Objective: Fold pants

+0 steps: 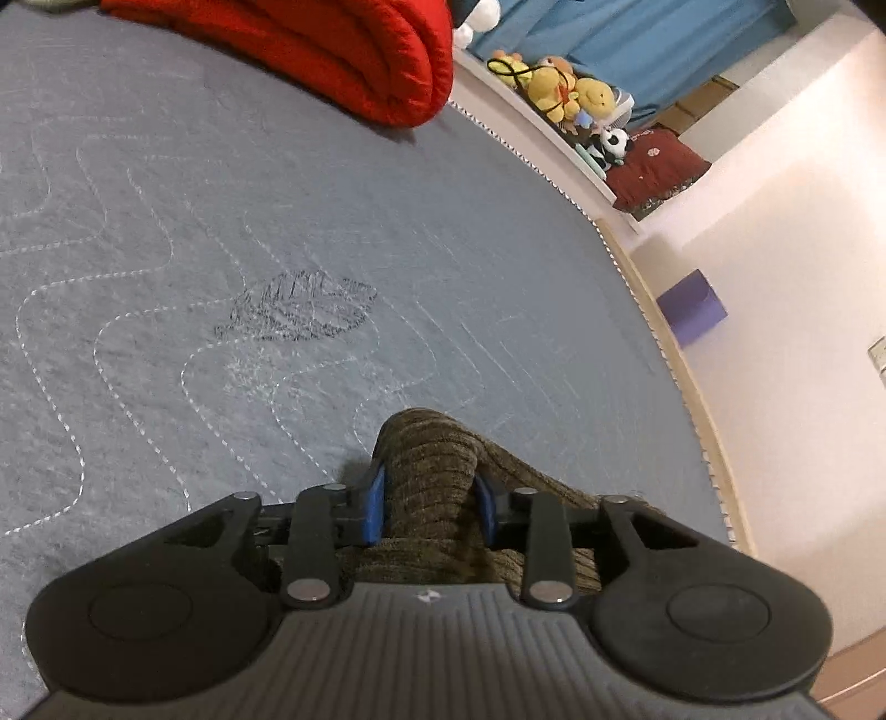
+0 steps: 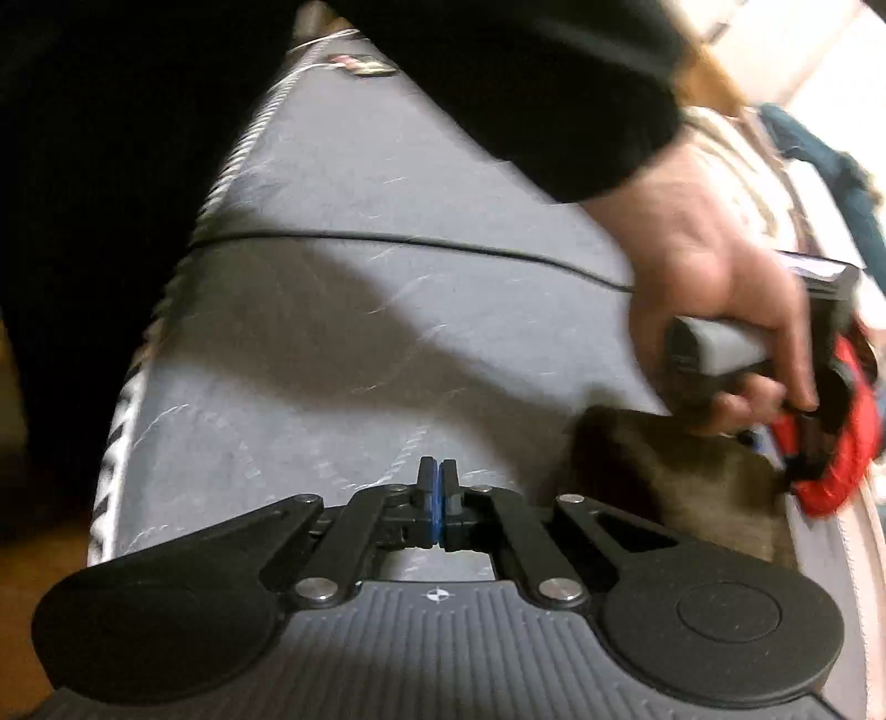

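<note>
Brown ribbed pants (image 1: 437, 471) sit bunched in the left claw's (image 1: 431, 498) grip, while the right claw (image 2: 438, 498) is closed on nothing, pants off to its right.

Pants (image 1: 437, 459): thick ribbed cloth, olive-brown, matt, corduroy-like. Bed cover (image 1: 277, 221): grey quilted cloth, matt, slightly fuzzy, stitched with pale thread lines. Beyond the pants, a red quilt (image 1: 332, 50) is seen: padded fabric with a faint sheen. Left gripper (image 1: 431, 498): matt black plastic links, bright metal rivets, blue pads (image 1: 376, 498) of smooth plastic or rubber. Right gripper (image 2: 438, 498): same finish; ribbed grey housing. Sleeve (image 2: 526, 83): black cloth, matt.
</note>
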The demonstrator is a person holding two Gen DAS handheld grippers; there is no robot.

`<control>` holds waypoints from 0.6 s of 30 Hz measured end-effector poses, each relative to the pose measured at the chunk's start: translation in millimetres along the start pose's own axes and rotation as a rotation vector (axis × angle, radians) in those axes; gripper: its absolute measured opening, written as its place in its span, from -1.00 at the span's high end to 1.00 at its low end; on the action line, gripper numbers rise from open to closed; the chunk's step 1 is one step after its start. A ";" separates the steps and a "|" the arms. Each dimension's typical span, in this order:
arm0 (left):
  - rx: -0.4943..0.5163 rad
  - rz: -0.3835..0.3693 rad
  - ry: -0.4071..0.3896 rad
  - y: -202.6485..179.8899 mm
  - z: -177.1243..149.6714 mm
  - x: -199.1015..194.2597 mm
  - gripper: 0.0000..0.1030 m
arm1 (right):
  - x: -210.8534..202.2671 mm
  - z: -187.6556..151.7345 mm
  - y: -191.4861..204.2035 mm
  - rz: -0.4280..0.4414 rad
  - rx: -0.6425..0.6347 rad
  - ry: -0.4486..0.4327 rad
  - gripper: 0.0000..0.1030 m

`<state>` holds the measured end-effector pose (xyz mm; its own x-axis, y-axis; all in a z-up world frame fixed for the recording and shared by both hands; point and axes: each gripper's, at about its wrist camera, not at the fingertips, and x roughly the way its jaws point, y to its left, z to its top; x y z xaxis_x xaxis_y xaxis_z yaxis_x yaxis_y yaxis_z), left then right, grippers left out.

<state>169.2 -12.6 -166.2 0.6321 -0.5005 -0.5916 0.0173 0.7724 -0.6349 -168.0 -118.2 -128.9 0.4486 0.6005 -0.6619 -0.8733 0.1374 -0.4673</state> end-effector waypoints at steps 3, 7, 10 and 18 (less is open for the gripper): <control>0.036 0.059 -0.058 4.6 4.7 -30.1 0.05 | -31.9 2.4 -43.9 -0.098 0.222 -0.097 0.88; 0.141 0.060 -0.036 -5.3 -1.2 -61.2 -0.55 | -66.3 -13.5 -98.6 -0.294 0.562 -0.121 -0.36; 0.232 0.047 0.080 -7.8 -25.7 -58.7 -0.86 | -79.3 -46.4 -128.4 -0.419 0.820 -0.050 -0.48; 0.176 0.031 0.186 9.9 -76.0 -40.1 -0.38 | -64.8 -165.0 -167.4 -0.492 1.537 0.177 -0.71</control>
<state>85.1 -14.6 -186.5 0.4809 -0.5261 -0.7014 0.1448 0.8367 -0.5282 -19.6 -310.0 -104.4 0.6472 0.1846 -0.7396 0.0465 0.9588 0.2801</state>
